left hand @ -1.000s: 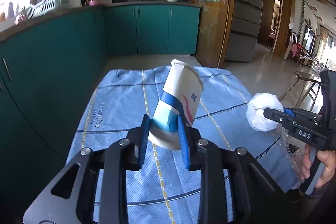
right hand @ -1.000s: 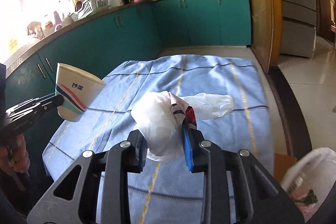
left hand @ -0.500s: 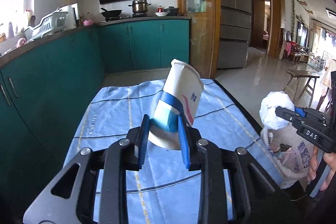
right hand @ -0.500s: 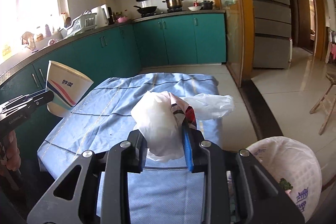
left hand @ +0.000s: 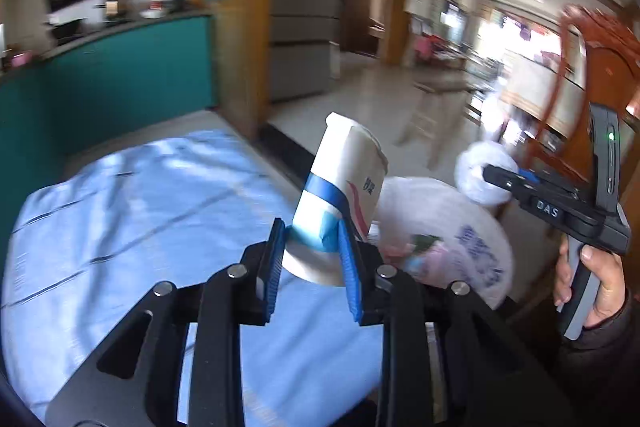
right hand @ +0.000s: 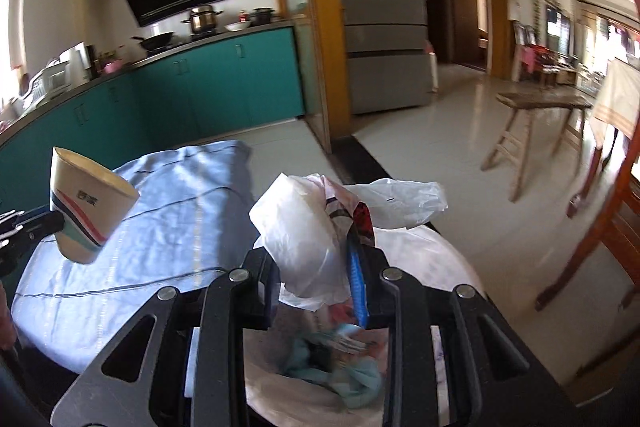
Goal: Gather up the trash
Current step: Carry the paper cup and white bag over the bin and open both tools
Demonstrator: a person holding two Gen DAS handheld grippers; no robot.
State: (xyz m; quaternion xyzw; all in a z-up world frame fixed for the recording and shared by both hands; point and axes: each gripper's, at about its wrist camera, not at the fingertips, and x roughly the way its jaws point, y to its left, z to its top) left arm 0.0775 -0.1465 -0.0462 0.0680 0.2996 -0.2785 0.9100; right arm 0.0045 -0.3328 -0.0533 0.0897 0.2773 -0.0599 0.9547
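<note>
Lower center of the right wrist view: crumpled plastic wrapper (right hand: 304, 247) pinched in right gripper (right hand: 316, 287), right over open trash bag (right hand: 424, 267). Light, floppy, probably clingy. Paper cup (left hand: 344, 187), center frame, squeezed low by left gripper (left hand: 312, 267); crushable, so grab gently.

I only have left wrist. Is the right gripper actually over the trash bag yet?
Observer: Yes. In the right wrist view the open trash bag sits directly under the right gripper.
Operator: What's it holding? Just a white blob here.
Observer: Crumpled plastic wrapper, white with a red and dark printed patch, pinched between the fingers.
Operator: Anything in the bag already?
Observer: Teal and pinkish scraps, blurred.
Operator: Is my paper cup empty?
Observer: The paper cup shows a bare tan inner wall near the rim; its bottom is hidden.
</note>
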